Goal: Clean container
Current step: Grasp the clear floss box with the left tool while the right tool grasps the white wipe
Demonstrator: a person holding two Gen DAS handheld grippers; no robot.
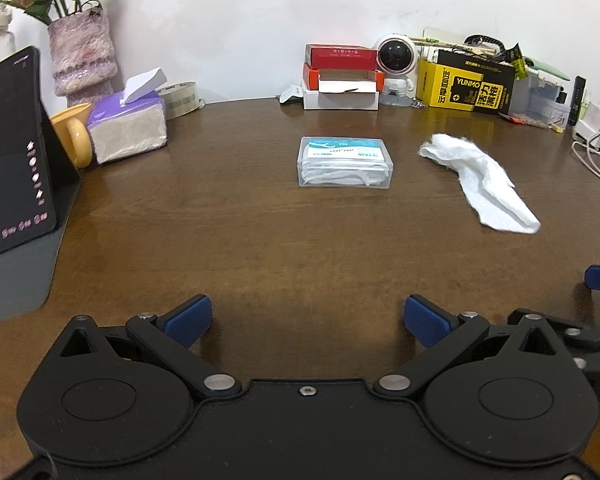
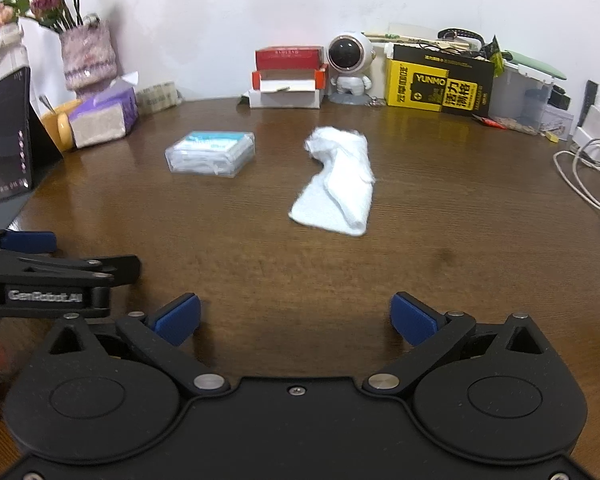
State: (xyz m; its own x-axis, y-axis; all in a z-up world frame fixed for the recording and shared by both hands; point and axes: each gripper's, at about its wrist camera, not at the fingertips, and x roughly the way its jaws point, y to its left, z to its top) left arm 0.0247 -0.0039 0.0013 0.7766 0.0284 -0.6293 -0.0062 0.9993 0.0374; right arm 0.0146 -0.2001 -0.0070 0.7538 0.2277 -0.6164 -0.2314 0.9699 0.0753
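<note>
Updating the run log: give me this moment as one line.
stage: pre-grasp | left gripper: open, empty | right gripper: open, empty | clear container: closed, on table | white cloth: beside it, untouched

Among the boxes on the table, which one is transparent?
The clear plastic box alone at the table's middle, left of the white cloth. The red boxes and yellow box by the wall are opaque.

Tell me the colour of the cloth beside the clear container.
White; the cloth shows best in the right wrist view.
</note>
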